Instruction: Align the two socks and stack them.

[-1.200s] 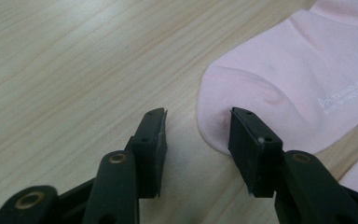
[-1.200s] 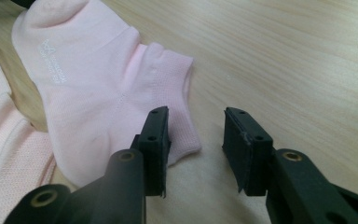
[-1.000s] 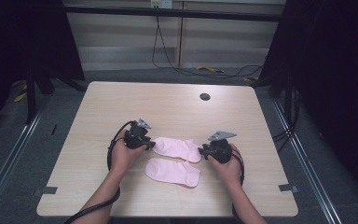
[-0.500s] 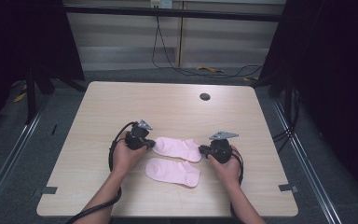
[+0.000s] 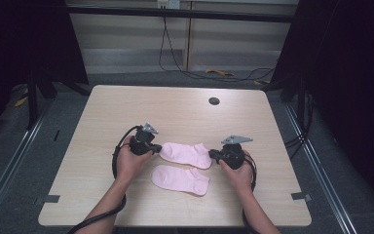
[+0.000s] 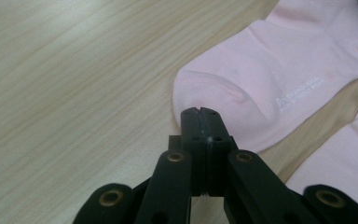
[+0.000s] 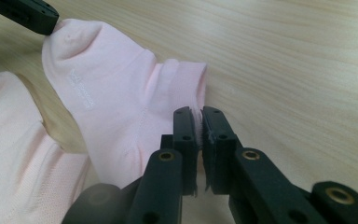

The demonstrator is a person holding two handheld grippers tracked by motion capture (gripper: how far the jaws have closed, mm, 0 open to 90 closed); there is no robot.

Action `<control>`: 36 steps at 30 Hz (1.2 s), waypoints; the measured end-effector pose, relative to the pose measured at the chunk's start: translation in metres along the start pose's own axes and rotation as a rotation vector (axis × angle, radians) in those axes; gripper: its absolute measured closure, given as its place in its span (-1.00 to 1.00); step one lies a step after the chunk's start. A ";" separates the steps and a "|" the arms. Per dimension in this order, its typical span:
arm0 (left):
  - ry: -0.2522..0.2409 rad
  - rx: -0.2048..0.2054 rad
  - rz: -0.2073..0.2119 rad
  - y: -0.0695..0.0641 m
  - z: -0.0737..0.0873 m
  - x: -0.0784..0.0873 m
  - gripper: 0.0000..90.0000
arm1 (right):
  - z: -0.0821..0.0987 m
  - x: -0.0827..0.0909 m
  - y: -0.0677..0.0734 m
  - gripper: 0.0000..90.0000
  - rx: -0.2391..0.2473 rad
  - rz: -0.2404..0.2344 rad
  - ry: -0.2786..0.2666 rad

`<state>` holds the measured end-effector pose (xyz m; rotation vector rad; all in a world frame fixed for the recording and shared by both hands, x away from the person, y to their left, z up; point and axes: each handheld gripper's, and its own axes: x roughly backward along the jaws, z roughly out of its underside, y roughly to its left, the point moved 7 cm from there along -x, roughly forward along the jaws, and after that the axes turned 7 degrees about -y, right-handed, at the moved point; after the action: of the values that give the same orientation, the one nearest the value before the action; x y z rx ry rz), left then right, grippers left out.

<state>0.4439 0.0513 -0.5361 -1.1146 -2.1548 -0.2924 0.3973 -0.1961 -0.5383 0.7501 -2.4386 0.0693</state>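
Pink cotton ankle sock (image 5: 186,154), centre of high view, long axis left-right between grippers. Left gripper (image 5: 155,147) clamped on toe end, right gripper (image 5: 213,155) clamped on cuff end. Second pink sock (image 5: 180,179) just below.

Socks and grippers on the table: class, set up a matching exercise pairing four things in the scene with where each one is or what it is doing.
Column one:
1. left gripper
2. right gripper
3. nearer sock
4. dark round spot

Column two:
A. lies loose in front of the person, not gripped
B. shut on the toe end of the farther sock
C. sits on the far part of the table
D. shut on the cuff end of the farther sock

Pairs: 1-B, 2-D, 3-A, 4-C
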 end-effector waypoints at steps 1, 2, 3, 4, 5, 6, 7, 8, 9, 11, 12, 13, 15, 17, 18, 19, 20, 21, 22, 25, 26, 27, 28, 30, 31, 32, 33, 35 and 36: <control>0.000 0.000 0.000 0.000 0.000 0.000 1.00 | 0.000 0.000 0.000 0.89 0.000 0.000 0.000; -0.004 0.001 -0.003 0.000 -0.001 0.001 1.00 | 0.000 0.000 0.000 0.89 -0.004 -0.003 -0.003; -0.002 0.004 0.000 0.000 -0.002 0.002 1.00 | -0.001 0.002 0.001 0.89 -0.001 -0.004 -0.007; -0.002 0.004 0.000 0.000 -0.002 0.002 1.00 | -0.001 0.002 0.001 0.89 -0.001 -0.004 -0.007; -0.007 0.007 -0.003 -0.001 -0.003 0.003 1.00 | -0.002 0.002 0.001 0.89 -0.002 -0.008 -0.007; -0.006 0.009 0.002 -0.001 -0.003 0.004 1.00 | -0.002 0.003 0.002 0.89 0.003 -0.009 -0.006; -0.008 0.009 0.007 -0.001 -0.004 0.005 1.00 | -0.003 0.004 0.003 0.89 0.003 -0.010 -0.007; -0.008 0.009 0.007 -0.001 -0.004 0.005 1.00 | -0.004 0.005 0.003 0.89 0.003 -0.012 -0.009; -0.017 0.017 0.009 -0.001 -0.004 0.007 1.00 | -0.005 0.006 0.003 0.89 0.005 -0.015 -0.010; -0.022 0.019 0.012 -0.002 -0.005 0.009 1.00 | -0.006 0.007 0.003 0.89 0.008 -0.021 -0.018; -0.023 0.010 0.013 -0.002 -0.006 0.010 1.00 | -0.006 0.007 0.003 0.89 0.008 -0.021 -0.018; -0.030 0.005 0.014 -0.002 -0.007 0.014 1.00 | -0.008 0.009 0.004 0.89 0.008 -0.025 -0.025; -0.037 0.012 0.020 -0.003 -0.008 0.017 1.00 | -0.010 0.011 0.005 0.89 0.010 -0.027 -0.029; -0.037 0.010 0.028 -0.005 -0.010 0.019 1.00 | -0.012 0.013 0.005 0.89 0.005 -0.029 -0.033; -0.039 0.008 0.028 -0.005 -0.010 0.020 1.00 | -0.013 0.014 0.005 0.89 0.001 -0.030 -0.035; -0.039 0.008 0.028 -0.005 -0.010 0.020 1.00 | -0.013 0.015 0.006 0.89 0.001 -0.035 -0.035; -0.036 0.008 0.032 -0.006 -0.010 0.021 1.00 | -0.013 0.015 0.006 0.89 0.001 -0.035 -0.035; -0.042 0.011 0.034 -0.007 -0.010 0.022 1.00 | -0.014 0.016 0.007 0.89 0.000 -0.035 -0.038; -0.046 0.014 0.035 -0.009 -0.010 0.023 1.00 | -0.014 0.018 0.009 0.89 0.001 -0.044 -0.039; -0.041 0.008 0.037 -0.009 -0.009 0.027 1.00 | -0.013 0.021 0.011 0.89 -0.003 -0.052 -0.043; -0.045 0.010 0.041 -0.010 -0.009 0.028 1.00 | -0.013 0.022 0.012 0.89 -0.003 -0.051 -0.044; -0.052 0.010 0.043 -0.011 -0.009 0.032 1.00 | -0.012 0.024 0.013 0.89 -0.007 -0.057 -0.045; -0.052 0.004 0.044 -0.011 -0.010 0.034 1.00 | -0.012 0.025 0.013 0.89 -0.009 -0.055 -0.050; -0.056 0.007 0.049 -0.013 -0.011 0.037 1.00 | -0.012 0.027 0.014 0.89 -0.004 -0.061 -0.045; -0.055 0.008 0.047 -0.014 -0.011 0.038 1.00 | -0.012 0.028 0.015 0.89 -0.004 -0.062 -0.045; -0.055 0.008 0.047 -0.014 -0.011 0.038 1.00 | -0.012 0.028 0.015 0.89 -0.004 -0.062 -0.045; -0.059 0.005 0.048 -0.015 -0.009 0.040 1.00 | -0.012 0.030 0.017 0.89 0.003 -0.070 -0.048; -0.053 0.000 0.050 -0.017 -0.006 0.041 1.00 | -0.012 0.032 0.021 0.89 0.001 -0.080 -0.049; -0.048 0.002 0.053 -0.018 -0.005 0.042 1.00 | -0.011 0.033 0.022 0.89 0.012 -0.083 -0.047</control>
<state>0.4150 0.0645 -0.5030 -1.1867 -2.1625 -0.2420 0.3692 -0.1918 -0.5085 0.8659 -2.4504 0.0345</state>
